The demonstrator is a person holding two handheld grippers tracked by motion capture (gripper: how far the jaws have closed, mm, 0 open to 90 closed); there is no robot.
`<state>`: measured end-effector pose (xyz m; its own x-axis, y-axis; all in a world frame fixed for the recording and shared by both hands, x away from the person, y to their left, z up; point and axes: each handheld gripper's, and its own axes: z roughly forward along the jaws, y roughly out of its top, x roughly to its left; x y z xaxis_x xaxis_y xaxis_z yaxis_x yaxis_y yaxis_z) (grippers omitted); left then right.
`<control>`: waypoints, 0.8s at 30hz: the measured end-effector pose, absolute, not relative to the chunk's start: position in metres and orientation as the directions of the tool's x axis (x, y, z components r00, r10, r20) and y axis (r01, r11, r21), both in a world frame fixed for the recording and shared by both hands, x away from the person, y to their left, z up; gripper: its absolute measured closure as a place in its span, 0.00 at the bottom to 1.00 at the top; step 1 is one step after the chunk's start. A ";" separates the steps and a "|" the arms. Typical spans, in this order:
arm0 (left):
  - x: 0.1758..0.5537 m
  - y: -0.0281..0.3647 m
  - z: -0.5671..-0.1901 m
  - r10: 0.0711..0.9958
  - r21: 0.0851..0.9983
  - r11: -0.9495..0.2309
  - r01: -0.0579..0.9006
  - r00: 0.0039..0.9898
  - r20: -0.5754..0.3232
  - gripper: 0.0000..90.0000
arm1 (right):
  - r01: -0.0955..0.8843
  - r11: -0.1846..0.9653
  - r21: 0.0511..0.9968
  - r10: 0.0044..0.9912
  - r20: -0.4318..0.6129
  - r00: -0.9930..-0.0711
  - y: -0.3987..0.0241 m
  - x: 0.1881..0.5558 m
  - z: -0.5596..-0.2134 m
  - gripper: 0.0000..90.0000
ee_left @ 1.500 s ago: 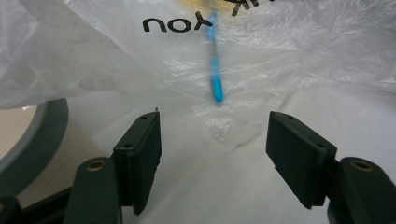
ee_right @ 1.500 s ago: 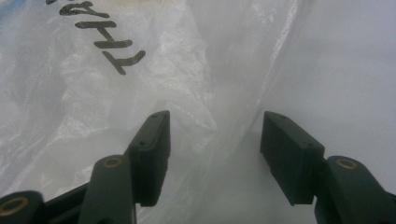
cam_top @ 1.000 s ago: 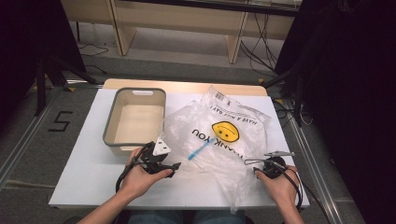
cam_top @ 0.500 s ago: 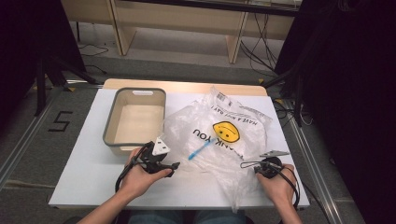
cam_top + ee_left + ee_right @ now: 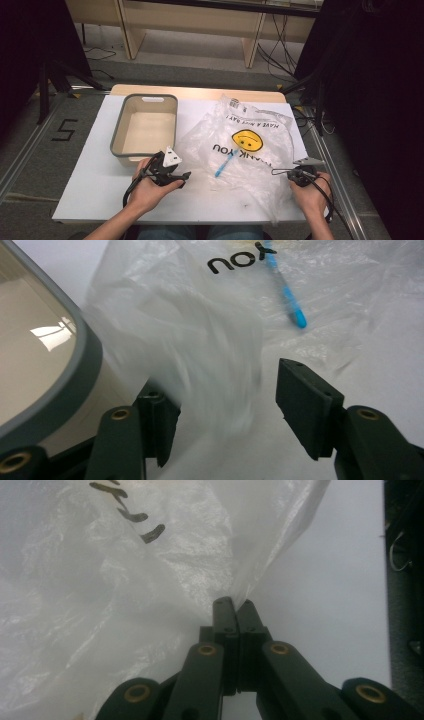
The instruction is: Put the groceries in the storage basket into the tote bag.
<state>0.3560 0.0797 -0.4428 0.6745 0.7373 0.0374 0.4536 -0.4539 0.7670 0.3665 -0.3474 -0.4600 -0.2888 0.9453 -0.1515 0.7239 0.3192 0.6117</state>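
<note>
Left gripper (image 5: 181, 176) sits by the bin (image 5: 118, 136) at the bag's (image 5: 260, 150) left edge on the table (image 5: 90, 170); right gripper (image 5: 276, 172) is at its right edge. A blue pen (image 5: 224, 163) lies inside the bag. Left gripper view: jaws, just closing, are part open around a blurred fold of bag (image 5: 200, 370). Right gripper view: jaws pinch the bag's (image 5: 150, 590) edge tight.

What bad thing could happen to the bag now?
The right gripper is shut on just the thin edge of the bag, so a hard pull might tear it or let it slip out. The left gripper has been closing around a loose fold but is not pressing it, so it might miss. The blue pen lies in the bag and could slide out when lifted.
</note>
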 end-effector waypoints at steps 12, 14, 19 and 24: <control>0.354 0.094 -0.449 0.799 0.750 -0.390 0.534 0.601 -0.013 0.47 | 0.703 0.323 0.634 0.946 -0.193 -0.261 -0.356 0.373 -0.461 1.00; 0.356 0.093 -0.454 0.800 0.736 -0.395 0.550 0.600 -0.019 0.52 | 0.701 0.323 0.636 0.946 -0.193 -0.261 -0.355 0.373 -0.461 1.00; 0.360 0.091 -0.459 0.782 0.709 -0.437 0.554 0.623 -0.005 0.73 | 0.699 0.313 0.643 0.949 -0.189 -0.251 -0.354 0.373 -0.461 0.90; 0.361 0.088 -0.464 0.774 0.685 -0.463 0.563 0.633 0.003 0.87 | 0.676 0.276 0.683 0.961 -0.181 -0.210 -0.354 0.370 -0.454 0.72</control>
